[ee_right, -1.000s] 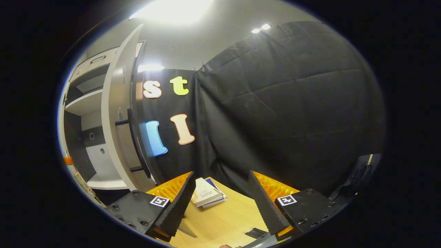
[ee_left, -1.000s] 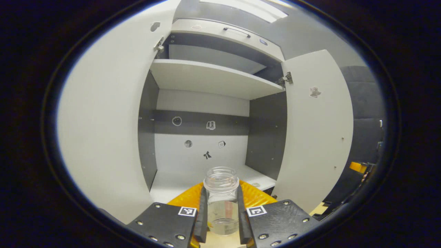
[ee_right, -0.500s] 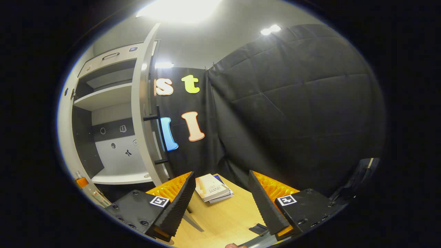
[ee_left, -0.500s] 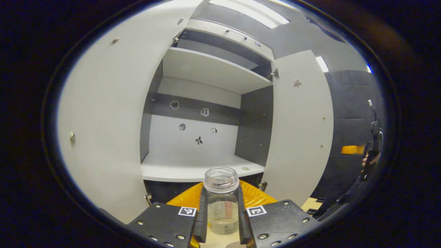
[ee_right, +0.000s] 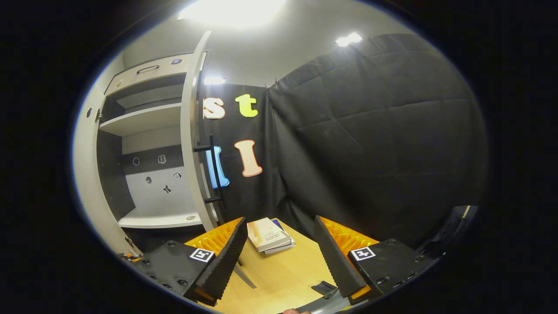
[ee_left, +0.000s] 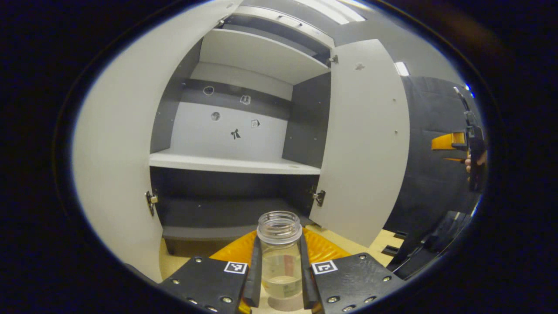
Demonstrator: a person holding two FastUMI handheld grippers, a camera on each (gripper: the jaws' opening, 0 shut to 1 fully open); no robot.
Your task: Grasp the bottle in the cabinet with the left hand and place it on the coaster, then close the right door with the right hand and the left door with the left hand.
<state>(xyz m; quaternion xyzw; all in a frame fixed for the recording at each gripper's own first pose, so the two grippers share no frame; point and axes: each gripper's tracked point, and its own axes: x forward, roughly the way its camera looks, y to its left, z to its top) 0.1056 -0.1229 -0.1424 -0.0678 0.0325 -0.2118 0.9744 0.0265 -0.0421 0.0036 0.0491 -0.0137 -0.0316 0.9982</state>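
Bottle (ee_left: 280, 257) in the left gripper (ee_left: 280, 279), now lower, out of the cabinet (ee_left: 235, 161), above the table (ee_left: 172, 266).

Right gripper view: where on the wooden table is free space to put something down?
Bare wood lies between the open right gripper, from the books toward the camera. It is tighter by the small black piece at the near edge and beside the right door, where the table ends.
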